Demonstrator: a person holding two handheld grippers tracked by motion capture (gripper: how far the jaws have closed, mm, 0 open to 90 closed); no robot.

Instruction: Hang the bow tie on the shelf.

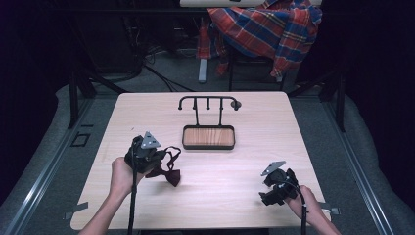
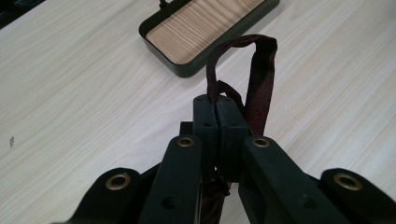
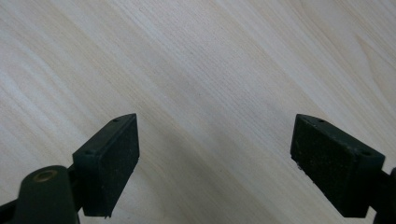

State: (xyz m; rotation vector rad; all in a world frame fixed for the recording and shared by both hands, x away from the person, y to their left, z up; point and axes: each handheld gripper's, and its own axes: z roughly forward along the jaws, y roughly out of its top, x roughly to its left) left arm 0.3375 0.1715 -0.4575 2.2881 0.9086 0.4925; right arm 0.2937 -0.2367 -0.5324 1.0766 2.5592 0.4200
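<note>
Black jaws of the left gripper [image 2: 217, 109] are seen closest, pressed together on the strap of a dark red bow tie [image 1: 166, 169], a loop of which [image 2: 252, 70] arches up beyond the tips. From the high view, the left gripper [image 1: 147, 154] is recorded at about eight o'clock on the wooden table [image 1: 244, 196], with the bow tie hanging from it just above the surface, its knot end low and close to the board. At twelve o'clock from the bow tie stands a black hanger stand [image 1: 209, 122], its wood-lined tray [image 2: 205, 28] below a rail of hooks [image 1: 208, 100]. The right gripper [image 1: 274, 188] is noted at about four o'clock, well apart from the work, with its jaws wide apart over bare table [image 3: 210, 70] and nothing between them. The step in hand is judged to be carrying the bow tie to the rail. For a sound result, the grip should be kept firm, the loop kept open and clear of the tray rim, and a hook approached from above so that the strap is slipped over it before release.
</note>
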